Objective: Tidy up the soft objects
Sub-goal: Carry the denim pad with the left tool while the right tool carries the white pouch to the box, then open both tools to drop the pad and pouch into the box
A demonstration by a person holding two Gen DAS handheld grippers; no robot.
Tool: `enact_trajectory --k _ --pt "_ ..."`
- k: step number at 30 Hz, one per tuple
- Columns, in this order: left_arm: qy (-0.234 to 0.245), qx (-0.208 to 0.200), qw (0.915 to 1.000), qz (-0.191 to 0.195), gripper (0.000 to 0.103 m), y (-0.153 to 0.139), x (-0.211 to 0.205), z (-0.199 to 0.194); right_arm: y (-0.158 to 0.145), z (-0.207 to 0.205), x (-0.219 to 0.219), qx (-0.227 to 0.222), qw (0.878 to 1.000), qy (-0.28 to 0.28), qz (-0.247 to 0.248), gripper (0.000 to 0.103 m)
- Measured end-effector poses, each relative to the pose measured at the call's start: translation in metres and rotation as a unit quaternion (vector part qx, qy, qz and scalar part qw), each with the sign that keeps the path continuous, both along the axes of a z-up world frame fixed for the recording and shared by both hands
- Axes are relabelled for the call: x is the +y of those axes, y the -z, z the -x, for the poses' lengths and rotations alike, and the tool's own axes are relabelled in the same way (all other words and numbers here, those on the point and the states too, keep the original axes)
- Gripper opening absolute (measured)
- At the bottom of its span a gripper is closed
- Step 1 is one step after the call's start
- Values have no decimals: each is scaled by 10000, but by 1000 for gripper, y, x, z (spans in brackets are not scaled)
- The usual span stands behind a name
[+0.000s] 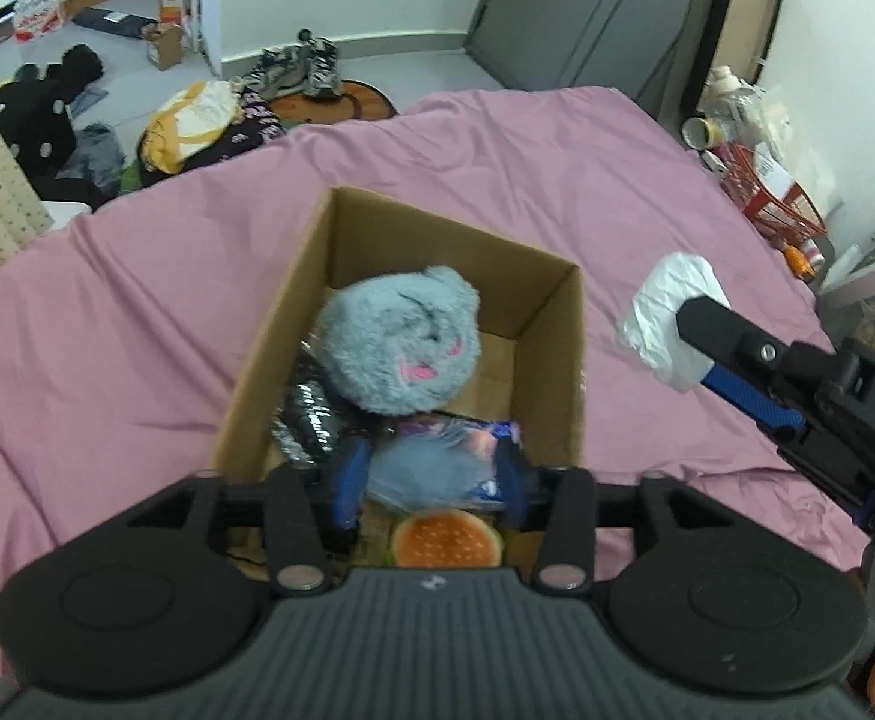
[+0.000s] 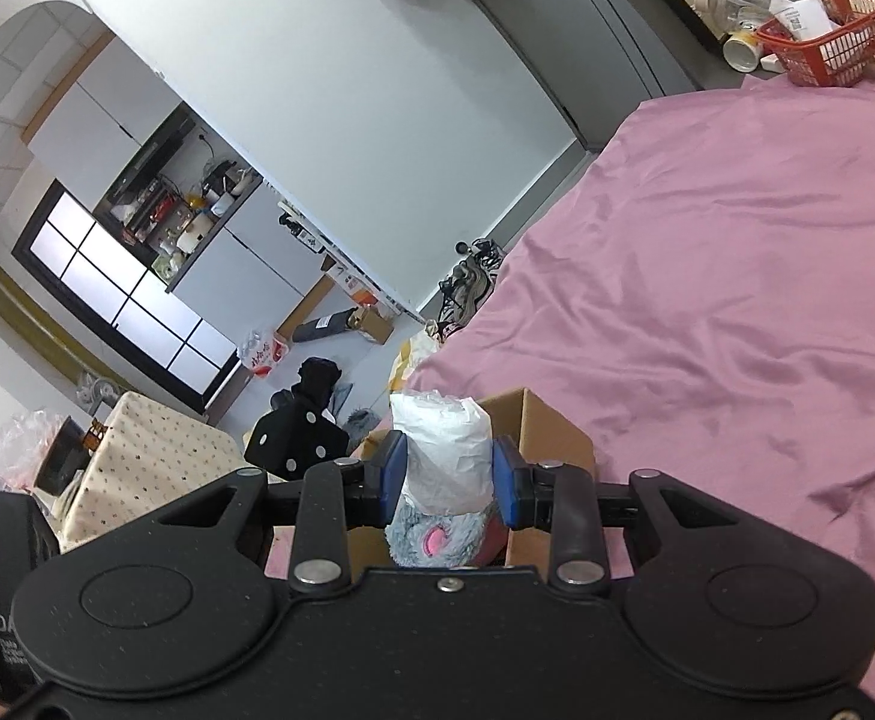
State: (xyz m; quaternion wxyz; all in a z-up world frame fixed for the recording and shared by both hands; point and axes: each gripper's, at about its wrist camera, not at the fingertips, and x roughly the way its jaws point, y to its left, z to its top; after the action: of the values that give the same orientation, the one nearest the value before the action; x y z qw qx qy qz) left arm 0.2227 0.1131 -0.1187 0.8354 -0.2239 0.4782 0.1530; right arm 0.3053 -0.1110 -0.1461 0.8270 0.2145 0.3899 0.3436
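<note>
1. Cardboard box [image 1: 548, 324]: open-topped, on wrinkled pink bedsheet [image 1: 137, 312]; near wall hidden by left gripper [image 1: 431, 480].
2. Contents: fluffy grey plush [image 1: 398, 342], crinkly blue packet [image 1: 431, 468] between parted, non-pressing pads, burger toy [image 1: 443, 546] half hidden.
3. Right gripper [image 2: 449, 474]: clamps white crumpled bundle [image 2: 446, 450] above the box.
4. Red basket [image 2: 827, 36] beyond.

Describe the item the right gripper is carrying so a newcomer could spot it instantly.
Start at the pink bedspread and find the open cardboard box on it. Just right of the box, the right gripper is shut on a white crinkly plastic-wrapped roll. It is the only white item, and it is outside the box, unlike the grey plush inside.
</note>
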Motion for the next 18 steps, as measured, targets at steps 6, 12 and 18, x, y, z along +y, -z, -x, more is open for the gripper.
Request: enact_trajectory --k 6,12,18 --pt "-36 -80 9999 85 56 -6 8 4 1 3 8 -1 9998 -47 168 31" --pt "10 -111 9999 115 61 -15 15 4 -3 2 25 62 9982 -93 583 34" --pt "51 -202 9997 158 72 -26 24 11 -19 11 35 10 9965 55 839 49"
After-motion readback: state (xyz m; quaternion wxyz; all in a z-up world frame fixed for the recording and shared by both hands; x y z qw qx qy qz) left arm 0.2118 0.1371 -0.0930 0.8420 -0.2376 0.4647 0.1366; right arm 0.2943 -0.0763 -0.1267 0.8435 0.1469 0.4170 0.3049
